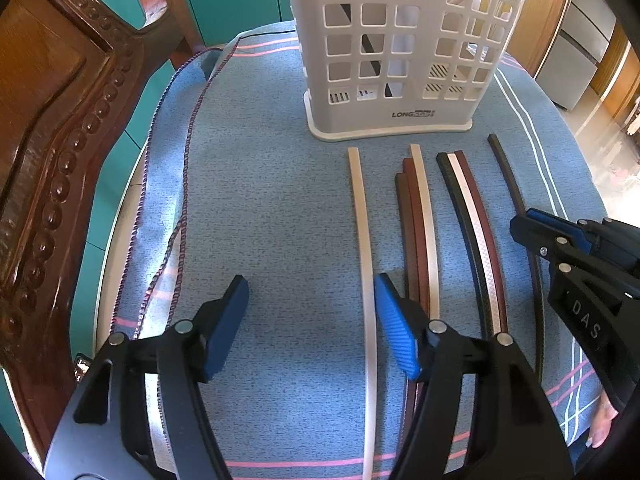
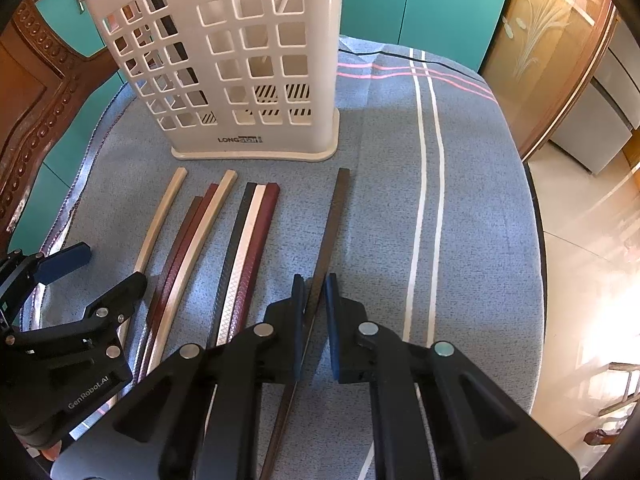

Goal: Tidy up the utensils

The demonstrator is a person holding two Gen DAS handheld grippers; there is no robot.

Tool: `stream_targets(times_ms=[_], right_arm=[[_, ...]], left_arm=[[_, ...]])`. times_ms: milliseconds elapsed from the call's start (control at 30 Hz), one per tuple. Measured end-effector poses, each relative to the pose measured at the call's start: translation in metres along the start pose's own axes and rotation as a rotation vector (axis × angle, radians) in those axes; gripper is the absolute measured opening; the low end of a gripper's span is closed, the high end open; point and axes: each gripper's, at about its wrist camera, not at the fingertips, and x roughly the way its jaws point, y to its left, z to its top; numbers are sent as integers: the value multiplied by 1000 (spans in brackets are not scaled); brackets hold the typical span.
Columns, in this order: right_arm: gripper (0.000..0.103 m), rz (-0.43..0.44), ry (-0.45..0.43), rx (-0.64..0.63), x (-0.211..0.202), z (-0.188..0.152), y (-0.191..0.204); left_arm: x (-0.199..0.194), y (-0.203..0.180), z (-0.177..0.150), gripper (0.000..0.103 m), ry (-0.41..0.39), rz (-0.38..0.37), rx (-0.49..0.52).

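Several chopsticks lie side by side on a blue cloth (image 1: 280,200) in front of a white slotted utensil holder (image 1: 400,120) (image 2: 256,152). My right gripper (image 2: 314,280) (image 1: 524,220) is shut on the lone black chopstick (image 2: 334,216) (image 1: 506,168), the rightmost one, which still rests on the cloth. My left gripper (image 1: 311,284) (image 2: 112,266) hangs open just left of a single cream chopstick (image 1: 362,220) (image 2: 160,220), nothing between its fingers. Between them lie a brown, maroon and cream group (image 1: 416,220) and a black, white and maroon trio (image 1: 472,208). The holder holds a dark stick (image 1: 372,52).
A carved wooden chair back (image 1: 60,120) stands close on the left. The round table's edge (image 2: 536,220) drops to a tiled floor on the right. Teal cupboard doors (image 2: 420,8) stand behind the holder.
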Motion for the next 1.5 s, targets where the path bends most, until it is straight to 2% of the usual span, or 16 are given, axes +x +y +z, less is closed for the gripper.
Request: stream_targets(times_ms=[333, 500, 1133, 1267, 1500], right_arm=[[13, 1, 0, 0, 1, 0, 0], [19, 6, 0, -2, 1, -1, 1], [25, -8, -5, 9, 1, 1, -3], [31, -12, -7, 12, 2, 1, -2], [33, -20, -9, 10, 3, 1, 0]], left_arm=[[0, 0, 0, 67, -4, 3, -1], [0, 1, 0, 68, -5, 2, 0], [0, 6, -1, 72, -5, 8, 3], [0, 10, -1, 72, -5, 10, 3], [0, 10, -2, 73, -6, 10, 4]])
